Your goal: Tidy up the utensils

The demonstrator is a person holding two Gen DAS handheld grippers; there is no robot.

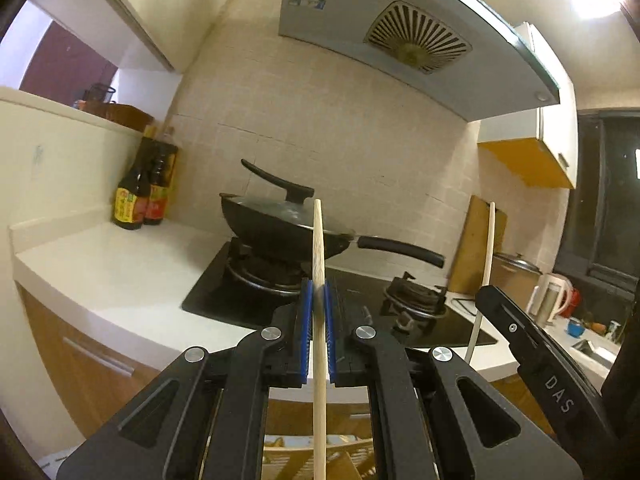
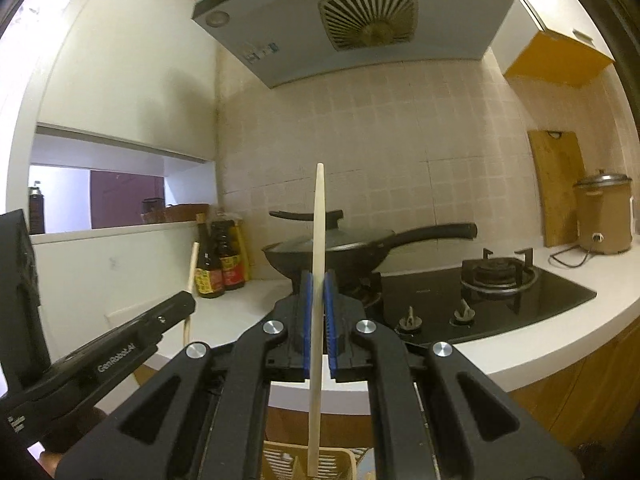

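My left gripper (image 1: 318,300) is shut on a pale wooden chopstick (image 1: 319,248) that stands upright between its blue pads, its lower end reaching down toward a slotted wooden utensil holder (image 1: 288,460). My right gripper (image 2: 319,288) is shut on a second upright chopstick (image 2: 319,216), its lower tip just above a tan slotted utensil holder (image 2: 280,460). The right gripper (image 1: 486,292) and its chopstick (image 1: 489,240) show at the right of the left wrist view. The left gripper (image 2: 188,300) and its chopstick (image 2: 193,268) show at the left of the right wrist view.
A lidded black wok (image 1: 280,224) sits on the left burner of a black gas hob (image 1: 360,308) set in a white counter (image 1: 112,272). Sauce bottles (image 1: 140,196) stand at the back left. A cutting board (image 2: 558,184), a brown cooker (image 2: 604,212) and a kettle (image 1: 550,296) stand to the right.
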